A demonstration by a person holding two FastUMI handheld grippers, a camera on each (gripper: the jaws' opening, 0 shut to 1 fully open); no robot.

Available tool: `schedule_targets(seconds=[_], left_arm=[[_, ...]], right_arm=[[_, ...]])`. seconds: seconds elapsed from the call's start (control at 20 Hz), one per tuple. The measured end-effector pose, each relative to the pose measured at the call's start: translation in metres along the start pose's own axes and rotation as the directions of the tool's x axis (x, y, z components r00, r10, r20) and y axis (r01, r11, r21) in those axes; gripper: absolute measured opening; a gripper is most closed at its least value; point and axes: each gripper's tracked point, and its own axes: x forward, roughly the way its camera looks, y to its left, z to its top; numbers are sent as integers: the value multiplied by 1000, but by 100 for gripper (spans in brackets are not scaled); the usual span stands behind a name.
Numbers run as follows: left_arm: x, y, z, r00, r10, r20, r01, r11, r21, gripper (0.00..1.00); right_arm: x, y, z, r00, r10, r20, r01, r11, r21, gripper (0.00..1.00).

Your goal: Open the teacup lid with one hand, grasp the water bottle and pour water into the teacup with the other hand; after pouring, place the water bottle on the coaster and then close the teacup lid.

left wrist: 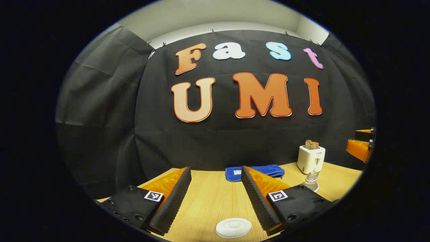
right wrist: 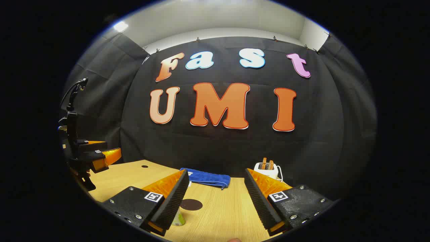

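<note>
Between my left tool's spread fingers, low in the left gripper view, a white round teacup lid sits just ahead on the wooden bench; neither finger touches it. Whether the cup is under it I cannot tell. Right of that tool's right finger, the clear top of the water bottle stands upright on the bench, partly hidden by the finger. Behind it a white toaster holds toast. A folded blue cloth lies at the bench's far edge against the black wall.

My right tool is also spread wide and holds nothing. Close by its left finger in the right gripper view, a pale green-yellow object peeks out from under the fingertip; too hidden to name. Just beyond, a dark round coaster lies flat and bare on the bench. Same blue cloth and toaster farther back. My left tool appears at that view's left edge, above the bench.
</note>
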Motion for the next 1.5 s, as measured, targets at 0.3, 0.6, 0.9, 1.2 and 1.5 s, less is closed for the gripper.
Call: schedule_targets(seconds=[0.3,0.6,0.9,1.2,1.5], left_arm=[[-2,0,3,1000,12,16,-12,1000,8,97],[-4,-8,8,999,0,38,-2,999,51,99],[-5,-9,6,999,-7,34,6,999,42,96],[-4,-12,-16,999,-46,-17,46,999,16,96],[-5,-13,-57,992,-79,-94,81,997,18,100]], right_arm=[[1,-3,-1,1000,-17,-4,17,1000,-16,99],[2,-6,-7,999,-25,-23,25,1000,-17,99],[1,-7,-8,999,-25,-29,24,1000,-17,99],[1,0,-19,999,2,-52,-3,1000,-13,99],[-3,14,-52,996,42,-75,-43,999,-16,99]])
